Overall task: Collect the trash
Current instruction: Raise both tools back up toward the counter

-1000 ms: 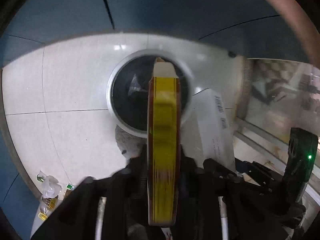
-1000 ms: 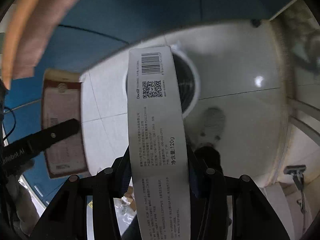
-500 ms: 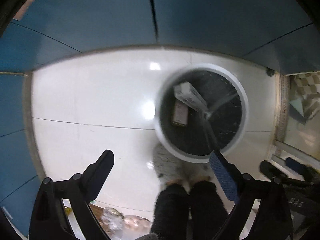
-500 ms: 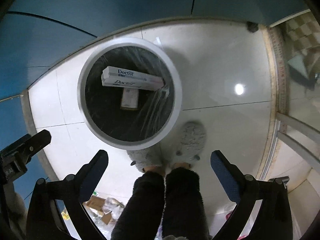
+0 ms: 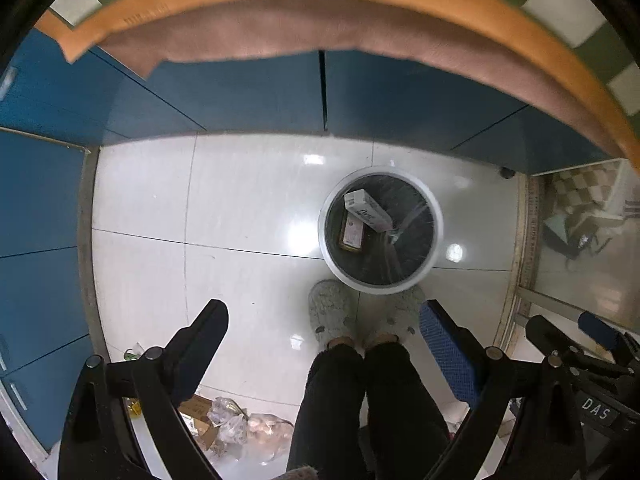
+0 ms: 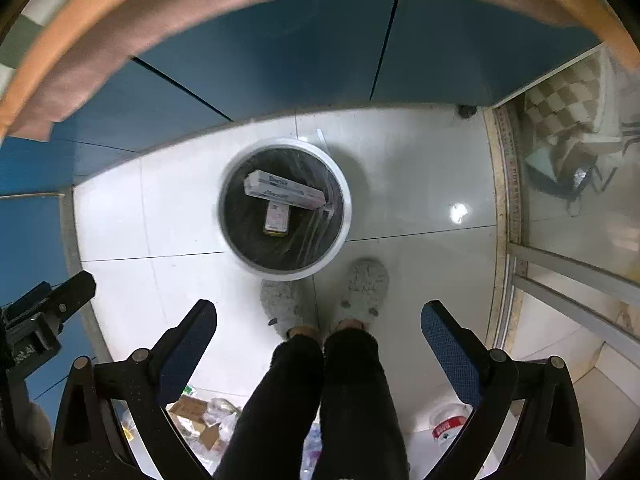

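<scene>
Both boxes (image 6: 284,191) lie in the bin (image 6: 340,236) far below both grippers' wide-open, empty jaws.

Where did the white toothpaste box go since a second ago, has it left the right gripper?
Yes. The white toothpaste box now lies inside the bin, across a smaller box; the right gripper stands open and empty.
</scene>
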Action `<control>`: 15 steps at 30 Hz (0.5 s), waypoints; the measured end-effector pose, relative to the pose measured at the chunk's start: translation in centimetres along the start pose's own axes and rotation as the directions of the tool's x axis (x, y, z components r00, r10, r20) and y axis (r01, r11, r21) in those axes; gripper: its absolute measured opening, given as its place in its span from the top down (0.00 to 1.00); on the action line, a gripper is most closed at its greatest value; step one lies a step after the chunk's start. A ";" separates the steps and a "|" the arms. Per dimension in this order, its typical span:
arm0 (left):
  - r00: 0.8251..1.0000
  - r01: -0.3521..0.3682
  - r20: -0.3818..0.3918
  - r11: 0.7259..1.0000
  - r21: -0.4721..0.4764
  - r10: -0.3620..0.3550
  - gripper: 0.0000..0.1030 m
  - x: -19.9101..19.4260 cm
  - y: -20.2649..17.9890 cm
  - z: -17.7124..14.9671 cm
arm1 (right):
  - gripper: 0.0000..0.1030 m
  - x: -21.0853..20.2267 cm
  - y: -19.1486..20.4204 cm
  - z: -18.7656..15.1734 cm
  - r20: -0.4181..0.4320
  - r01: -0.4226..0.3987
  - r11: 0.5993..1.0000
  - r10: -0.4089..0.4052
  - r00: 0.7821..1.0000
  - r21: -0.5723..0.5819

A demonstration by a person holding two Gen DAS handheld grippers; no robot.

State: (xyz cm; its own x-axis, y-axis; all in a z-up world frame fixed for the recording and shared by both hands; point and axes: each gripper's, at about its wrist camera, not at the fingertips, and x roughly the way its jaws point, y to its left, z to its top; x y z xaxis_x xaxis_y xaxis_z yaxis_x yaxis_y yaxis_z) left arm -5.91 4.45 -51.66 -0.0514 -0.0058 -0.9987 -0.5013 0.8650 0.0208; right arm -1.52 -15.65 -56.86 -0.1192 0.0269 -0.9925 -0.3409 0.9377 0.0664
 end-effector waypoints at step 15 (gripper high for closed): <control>0.996 0.043 0.074 0.998 0.044 -0.046 0.05 -14.9 0.7 -4.1 | 0.00 -20.4 2.0 -5.8 0.128 -0.007 0.999 0.011 0.992 -0.032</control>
State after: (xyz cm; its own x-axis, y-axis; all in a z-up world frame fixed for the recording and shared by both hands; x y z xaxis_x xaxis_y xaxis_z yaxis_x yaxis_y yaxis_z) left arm -9.03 3.06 -36.56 0.0362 -0.0084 -0.9993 -0.4647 0.8851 -0.0243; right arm -5.14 -16.33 -35.88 -0.0021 0.0817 -0.9967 -0.3695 0.9260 0.0767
